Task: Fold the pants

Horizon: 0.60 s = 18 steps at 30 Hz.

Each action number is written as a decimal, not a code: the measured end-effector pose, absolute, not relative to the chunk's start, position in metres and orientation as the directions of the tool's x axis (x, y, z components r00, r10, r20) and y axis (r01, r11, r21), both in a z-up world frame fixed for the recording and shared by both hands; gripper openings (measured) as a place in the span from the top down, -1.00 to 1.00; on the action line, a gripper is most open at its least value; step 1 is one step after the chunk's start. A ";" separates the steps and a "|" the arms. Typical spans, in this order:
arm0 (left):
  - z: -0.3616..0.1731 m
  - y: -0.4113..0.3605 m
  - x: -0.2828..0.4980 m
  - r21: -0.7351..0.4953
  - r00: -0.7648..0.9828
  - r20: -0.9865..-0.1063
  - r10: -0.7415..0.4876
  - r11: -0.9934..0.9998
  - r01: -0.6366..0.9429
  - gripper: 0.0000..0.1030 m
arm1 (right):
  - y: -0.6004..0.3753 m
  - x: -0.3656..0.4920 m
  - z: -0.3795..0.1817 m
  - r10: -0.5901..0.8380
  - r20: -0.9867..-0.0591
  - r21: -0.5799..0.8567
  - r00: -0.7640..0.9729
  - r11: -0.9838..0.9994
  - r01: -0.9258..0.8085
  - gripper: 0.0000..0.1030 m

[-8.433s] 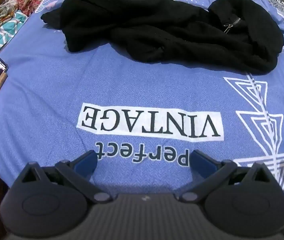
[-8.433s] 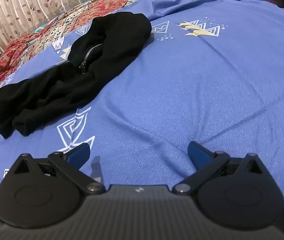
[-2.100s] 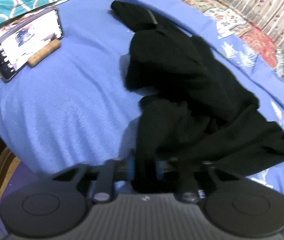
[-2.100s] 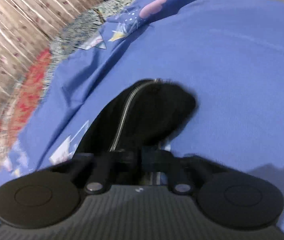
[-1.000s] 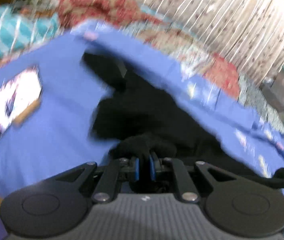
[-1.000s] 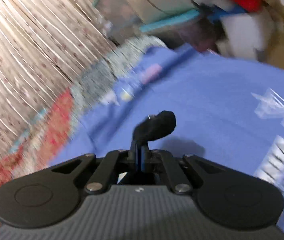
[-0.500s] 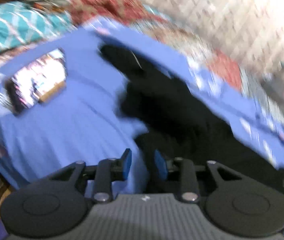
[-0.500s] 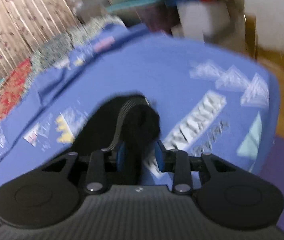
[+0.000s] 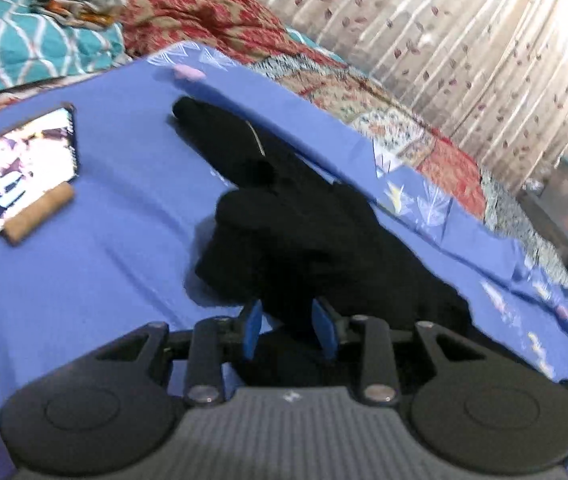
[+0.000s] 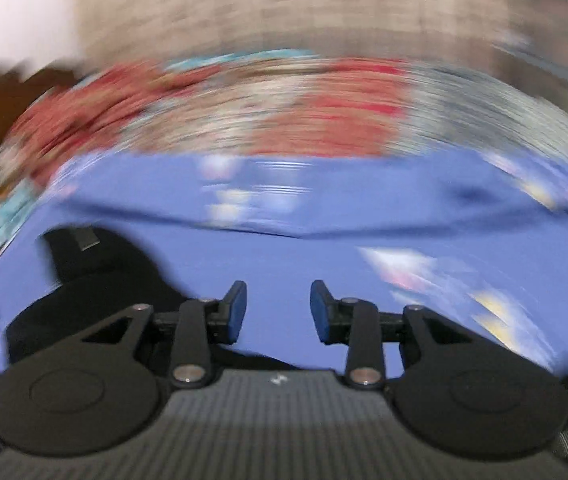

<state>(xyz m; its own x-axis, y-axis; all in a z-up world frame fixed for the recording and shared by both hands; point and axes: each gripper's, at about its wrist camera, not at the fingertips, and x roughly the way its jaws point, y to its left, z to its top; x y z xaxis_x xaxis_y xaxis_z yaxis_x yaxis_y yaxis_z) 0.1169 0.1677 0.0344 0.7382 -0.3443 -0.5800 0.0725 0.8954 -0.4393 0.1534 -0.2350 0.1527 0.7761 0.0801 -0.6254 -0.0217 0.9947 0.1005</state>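
The black pants [image 9: 291, 232] lie crumpled in a long diagonal heap on the blue bedsheet [image 9: 104, 264], a zipper showing near their far end. My left gripper [image 9: 287, 326] sits at the near end of the heap with its blue pads apart; black cloth lies loosely between them, and the pads do not pinch it. In the blurred right wrist view the pants [image 10: 104, 280] are at the lower left. My right gripper [image 10: 278, 312] is open to their right, with only bare sheet between its fingers.
A lit phone [image 9: 16, 172] leans on a small wooden stand [image 9: 40, 218] at the left of the sheet. A teal patterned pillow [image 9: 24, 52] and a red patterned blanket [image 9: 212, 20] lie beyond. A curtain [image 9: 463, 40] hangs behind the bed.
Both grippers were shut on the pants a second ago and have let go. The right one has swung fast sideways off the cloth. The left one has sunk slightly toward the heap.
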 end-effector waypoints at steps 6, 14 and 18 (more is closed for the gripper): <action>0.008 0.165 0.133 -0.475 0.713 -0.582 -0.390 0.875 0.091 0.43 | -0.080 0.279 0.137 0.271 -0.701 0.022 0.660 0.933 -0.359 0.13; -0.016 0.165 0.130 -0.462 0.709 -0.577 -0.406 0.878 0.126 0.37 | 0.112 0.394 0.065 0.298 -0.816 -0.012 0.495 0.848 -0.530 -0.23; -0.016 0.166 0.128 -0.461 0.713 -0.563 -0.417 0.875 0.148 0.36 | 0.147 0.419 0.026 0.224 -0.864 -0.029 0.451 0.872 -0.489 -0.28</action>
<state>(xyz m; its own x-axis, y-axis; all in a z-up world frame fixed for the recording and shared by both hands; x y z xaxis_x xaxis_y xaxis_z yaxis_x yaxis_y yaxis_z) 0.1276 0.1658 -0.0157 0.7131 -0.4174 -0.5633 0.1484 0.8751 -0.4606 0.4190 0.1473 0.0260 0.4507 0.2244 -0.8640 -0.4889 0.8719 -0.0286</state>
